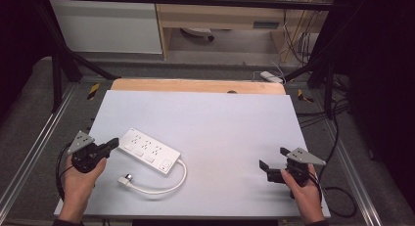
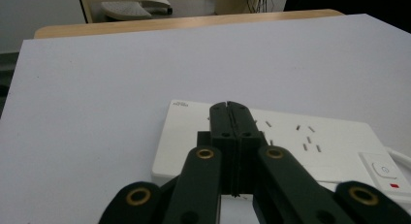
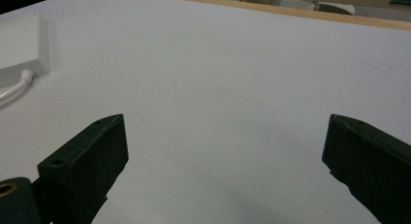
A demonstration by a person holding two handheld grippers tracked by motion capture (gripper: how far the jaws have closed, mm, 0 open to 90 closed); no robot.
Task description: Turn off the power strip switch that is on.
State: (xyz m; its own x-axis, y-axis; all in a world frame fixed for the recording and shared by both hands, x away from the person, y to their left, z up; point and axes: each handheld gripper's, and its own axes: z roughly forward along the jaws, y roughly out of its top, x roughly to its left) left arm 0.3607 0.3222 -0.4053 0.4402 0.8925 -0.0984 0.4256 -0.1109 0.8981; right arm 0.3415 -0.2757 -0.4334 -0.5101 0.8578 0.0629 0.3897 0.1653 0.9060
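A white power strip lies at the left of the white table sheet, its outlets facing up. Its white cord curls back to a plug near the front edge. My left gripper is shut with nothing in it, its tips just left of the strip's near end. In the left gripper view the closed jaws hover over the power strip, whose switch is at right. My right gripper stands open at the right front, nothing between its fingers. The strip's end shows far left there.
A white sheet covers the table, with a wooden edge at the back. Metal frame rails run along both sides. Cables trail off the right. A desk and floor clutter lie beyond.
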